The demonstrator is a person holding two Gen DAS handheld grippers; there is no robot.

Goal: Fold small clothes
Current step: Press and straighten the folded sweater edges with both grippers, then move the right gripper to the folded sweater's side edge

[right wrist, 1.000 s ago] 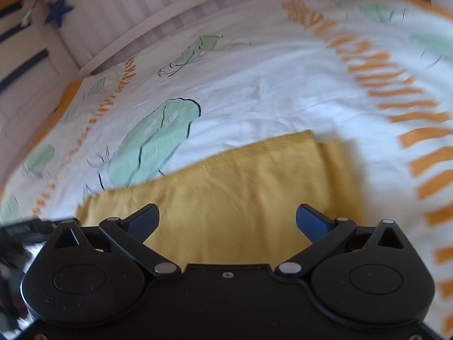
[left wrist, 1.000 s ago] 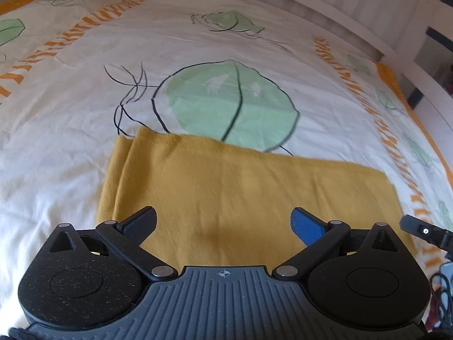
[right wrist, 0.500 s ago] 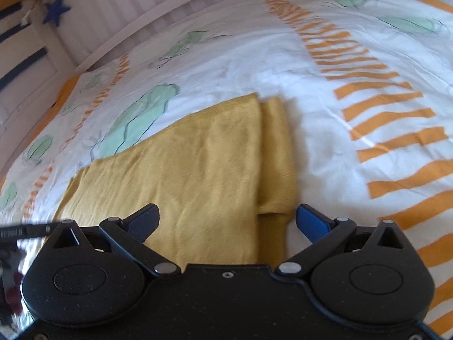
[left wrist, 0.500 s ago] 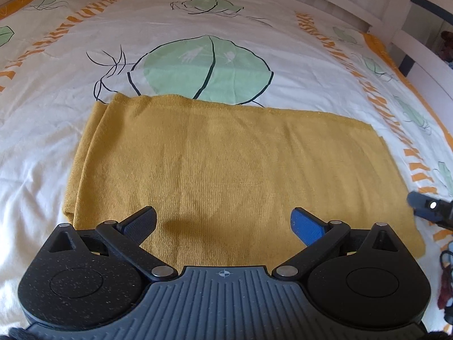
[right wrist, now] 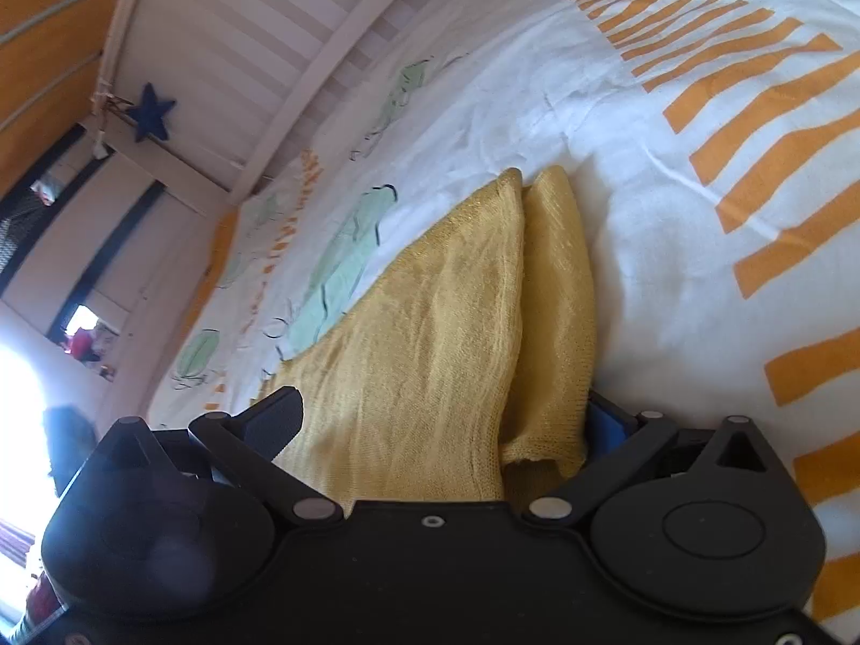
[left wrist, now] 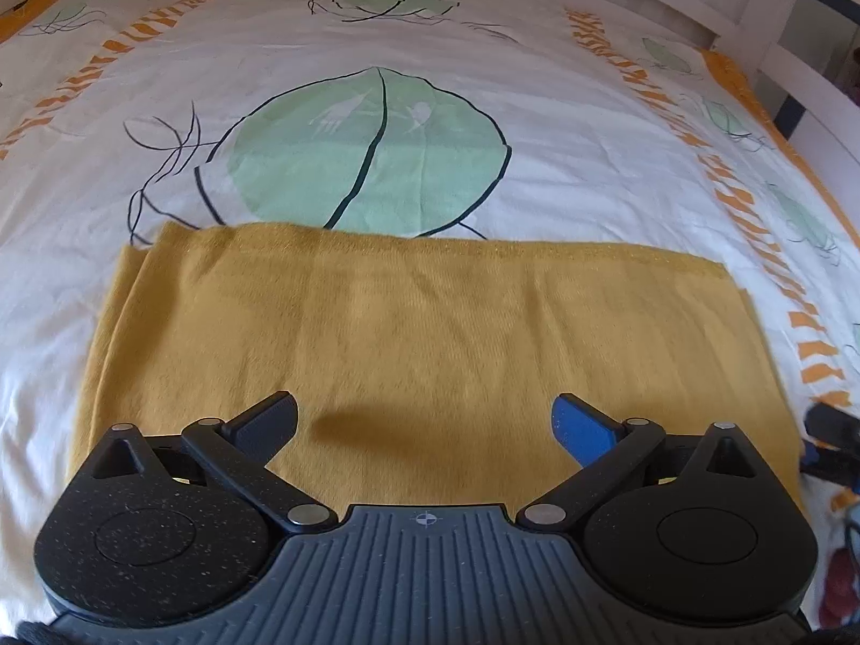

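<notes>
A mustard-yellow knit garment lies flat on the bed, folded into a wide rectangle. My left gripper hovers open over its near edge, jaws wide apart, nothing between them. In the right wrist view the same garment shows its end with two folded layers and a narrow side flap. My right gripper is open, tilted, low at that end, with the cloth between its fingers; its blue right finger is partly hidden behind the flap. A bit of the right gripper shows at the left view's right edge.
The bed has a white cover with green leaf prints and orange stripes. A white slatted bed rail runs along the far side, with a blue star hanging on it. A bright window is at the left.
My right gripper has dropped lower and rolled sideways, closing in on the garment's end so cloth lies between its open fingers. My left gripper has drawn slightly back; the garment has not moved.
</notes>
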